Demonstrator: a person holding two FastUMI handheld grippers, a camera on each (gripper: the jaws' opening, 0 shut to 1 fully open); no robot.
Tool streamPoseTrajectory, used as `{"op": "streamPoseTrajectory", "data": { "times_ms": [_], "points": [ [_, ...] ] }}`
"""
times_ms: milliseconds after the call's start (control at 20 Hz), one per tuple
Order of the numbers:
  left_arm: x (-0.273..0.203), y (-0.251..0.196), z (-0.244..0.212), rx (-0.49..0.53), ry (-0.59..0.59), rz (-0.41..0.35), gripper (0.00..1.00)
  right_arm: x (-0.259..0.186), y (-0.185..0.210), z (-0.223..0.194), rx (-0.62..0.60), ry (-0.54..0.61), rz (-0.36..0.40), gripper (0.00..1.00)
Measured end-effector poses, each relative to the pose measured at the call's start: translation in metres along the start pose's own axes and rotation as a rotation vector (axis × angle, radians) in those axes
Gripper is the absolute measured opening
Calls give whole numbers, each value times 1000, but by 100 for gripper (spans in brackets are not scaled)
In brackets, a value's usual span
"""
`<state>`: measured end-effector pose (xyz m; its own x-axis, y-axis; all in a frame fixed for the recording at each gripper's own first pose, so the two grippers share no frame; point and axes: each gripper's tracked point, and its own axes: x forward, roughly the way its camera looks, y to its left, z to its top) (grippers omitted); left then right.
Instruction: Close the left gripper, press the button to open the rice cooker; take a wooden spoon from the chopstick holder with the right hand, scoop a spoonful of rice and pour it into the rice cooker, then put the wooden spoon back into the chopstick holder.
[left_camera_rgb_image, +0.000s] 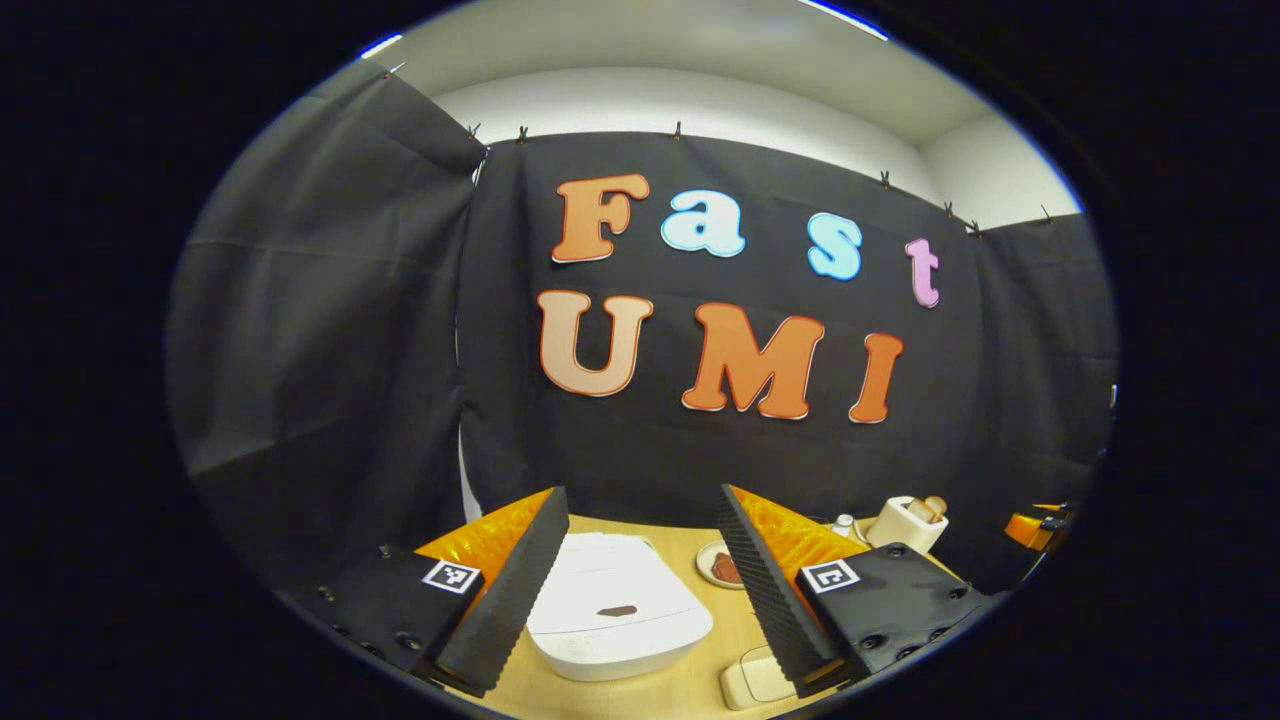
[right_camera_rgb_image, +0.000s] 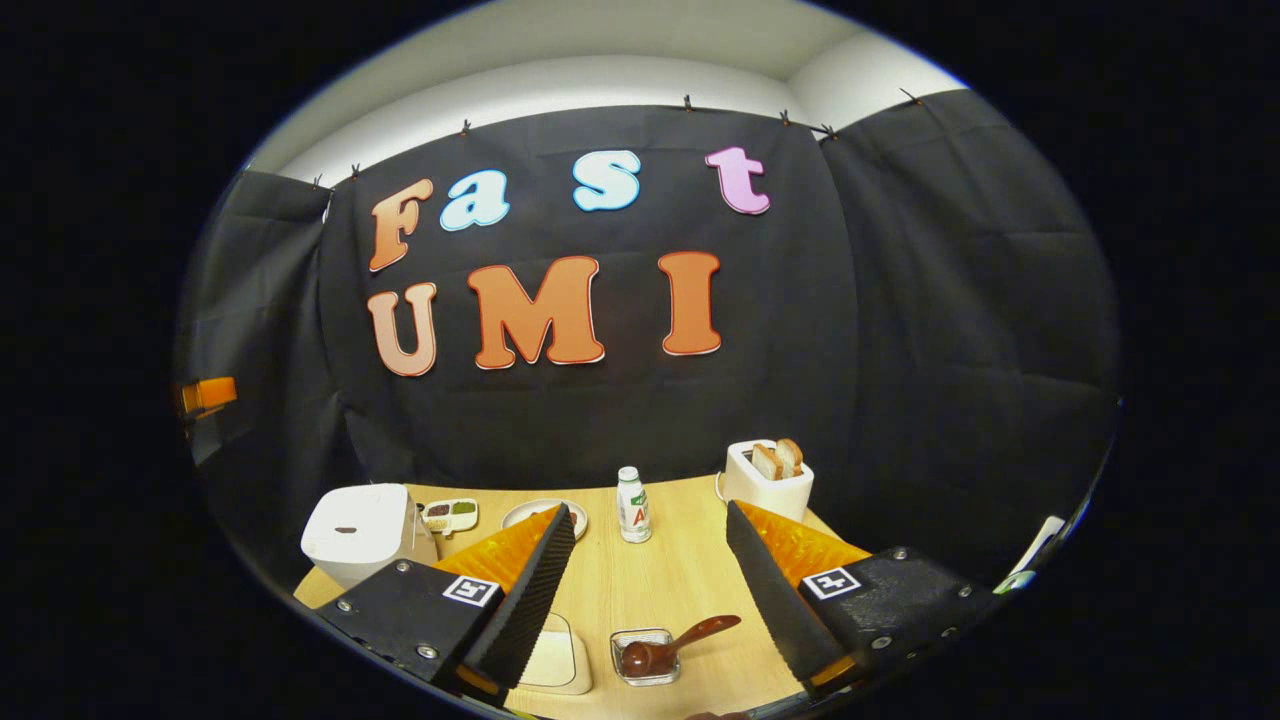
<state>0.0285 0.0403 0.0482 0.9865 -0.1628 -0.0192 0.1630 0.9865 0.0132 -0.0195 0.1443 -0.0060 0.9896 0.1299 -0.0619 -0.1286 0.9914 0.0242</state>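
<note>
A white rice cooker stands on the wooden table with its lid down and a dark button on top. My left gripper hovers above it, open, holding nothing. From the right gripper view the rice cooker sits at the far left. A brown wooden spoon rests with its bowl in a small square clear dish, handle pointing up and right. My right gripper is open above the table, the spoon low between its fingers and untouched. The left gripper is at the far left edge.
A white toaster with bread slices stands at the back right, a small bottle mid-table. A plate and a little divided tray lie near the cooker. A cream box sits beside the dish. Black cloth walls the booth.
</note>
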Motion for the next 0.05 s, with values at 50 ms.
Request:
{"op": "streamPoseTrajectory", "data": {
  "times_ms": [50],
  "points": [
    [-4, -2, 4, -3, -4, -9, 100, -3, 1, 10, -25, -18, -2, 95]
  ]
}}
